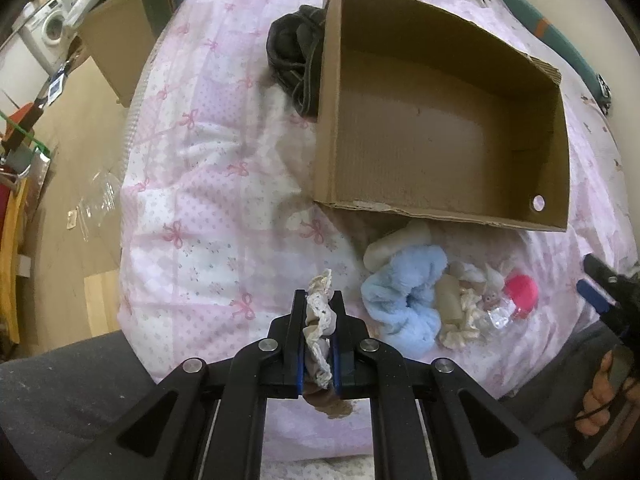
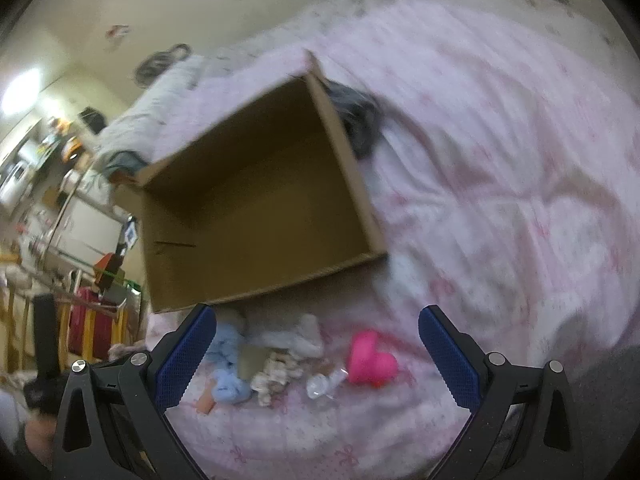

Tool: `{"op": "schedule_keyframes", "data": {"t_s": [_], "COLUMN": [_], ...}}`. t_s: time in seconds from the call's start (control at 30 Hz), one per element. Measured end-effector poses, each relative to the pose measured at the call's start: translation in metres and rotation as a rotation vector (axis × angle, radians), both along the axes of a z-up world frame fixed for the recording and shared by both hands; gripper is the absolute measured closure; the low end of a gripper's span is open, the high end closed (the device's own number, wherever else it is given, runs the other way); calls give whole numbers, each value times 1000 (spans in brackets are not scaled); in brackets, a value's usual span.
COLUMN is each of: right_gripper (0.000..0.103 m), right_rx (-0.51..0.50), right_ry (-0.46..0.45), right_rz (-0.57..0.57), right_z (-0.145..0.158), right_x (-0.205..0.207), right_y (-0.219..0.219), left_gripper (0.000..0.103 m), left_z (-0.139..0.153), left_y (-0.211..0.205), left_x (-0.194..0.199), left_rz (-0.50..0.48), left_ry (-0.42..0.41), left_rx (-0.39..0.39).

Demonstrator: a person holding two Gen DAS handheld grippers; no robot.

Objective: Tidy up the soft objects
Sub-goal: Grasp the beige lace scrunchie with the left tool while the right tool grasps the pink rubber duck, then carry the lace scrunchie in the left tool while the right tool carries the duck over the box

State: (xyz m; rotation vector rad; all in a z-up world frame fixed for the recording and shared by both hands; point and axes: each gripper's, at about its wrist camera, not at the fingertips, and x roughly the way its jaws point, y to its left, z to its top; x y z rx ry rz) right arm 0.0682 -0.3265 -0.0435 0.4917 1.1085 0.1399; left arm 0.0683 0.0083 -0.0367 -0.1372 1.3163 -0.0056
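Left wrist view: the left hand-held gripper [image 1: 319, 300] is clamped on a cream lace-trimmed fabric piece with a brown part hanging below [image 1: 318, 322], held above the near edge of the bed with the pink bow-patterned quilt [image 1: 192, 184]. Toward the far side of the bed a dark grey bundled garment [image 1: 290, 56] lies against the left wall of the open brown cardboard box [image 1: 440, 120], whose inside shows nothing in it. Just beside the box's near wall sits a small pile — a fluffy light-blue scrunchie [image 1: 404, 300], cream and beige soft pieces [image 1: 456, 304], a crumpled clear plastic bit [image 1: 498, 316] and a bright pink heart-shaped object [image 1: 520, 288]. At the right edge of this view the right hand-held gripper [image 1: 600, 296] shows in part.

Right wrist view — blurred: the right hand-held gripper [image 2: 318, 340] has its blue-padded fingers [image 2: 184, 356] spread wide, holding nothing, above the same pile, with the scrunchie [image 2: 228, 376], the pink heart [image 2: 370, 360] and the box [image 2: 256, 200] beyond.
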Motion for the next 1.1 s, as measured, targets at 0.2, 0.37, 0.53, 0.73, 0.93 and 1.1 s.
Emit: {"op": "schedule_keyframes", "data": {"t_s": [0.2, 0.37, 0.53, 0.73, 0.93, 1.1], "right_gripper": [21, 26, 59, 60, 60, 60], "right_rx": [-13, -108, -52, -53, -40, -52], "right_ry": [203, 298, 382, 283, 247, 228], "right_rz": [-15, -7, -48, -59, -28, -32], "right_z": [-43, -70, -89, -64, -43, -43], "right_x": [12, 16, 14, 11, 4, -2], "right_y": [5, 22, 23, 17, 13, 12], "left_gripper": [94, 94, 94, 94, 94, 94], "left_z": [-14, -11, -9, -6, -5, -10], "left_y": [12, 9, 11, 12, 11, 13], "left_x": [3, 3, 2, 0, -2, -3], "left_rz": [39, 16, 20, 30, 31, 43], "left_ry": [-5, -20, -30, -46, -59, -55], "left_rx": [-58, -72, -89, -86, -48, -14]}}
